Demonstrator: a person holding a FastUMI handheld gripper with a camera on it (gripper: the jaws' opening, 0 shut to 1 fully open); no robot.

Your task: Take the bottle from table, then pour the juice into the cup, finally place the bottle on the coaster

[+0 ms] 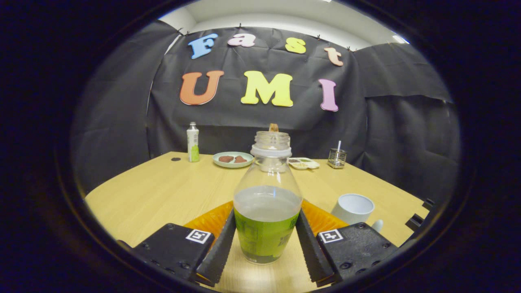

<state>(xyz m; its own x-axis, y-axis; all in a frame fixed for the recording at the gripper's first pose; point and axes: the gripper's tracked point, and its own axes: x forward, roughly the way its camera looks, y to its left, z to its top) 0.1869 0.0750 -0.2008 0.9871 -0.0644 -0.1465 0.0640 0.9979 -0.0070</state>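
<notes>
The jaws of the gripper (266, 248) stood closed against the bottle (266, 211), one finger pressed to each side of its green-labelled lower half, so that the bottle sat squarely between them with its base on or just over the table (163, 191) (I could not tell whether it had left the wood). The grip was low on the body, below the liquid line, which to my eye made sense: it kept the weight under control and left the open neck clear for pouring. The bottle was upright and uncapped, about half full of cloudy juice. Behind it, spreading out past both fingers, lay an orange coaster (211, 221), close at hand for setting the bottle down at the end. Just beyond the right finger stood the pale cup (353, 208), upright with its mouth open, near enough that a short carry and a tilt should reach it. Well apart from all this, along the far edge of the table, were a small white and green bottle (193, 142), a plate (233, 159) with something brown on it, a little divided dish (303, 163) and a wire holder (337, 158).
</notes>
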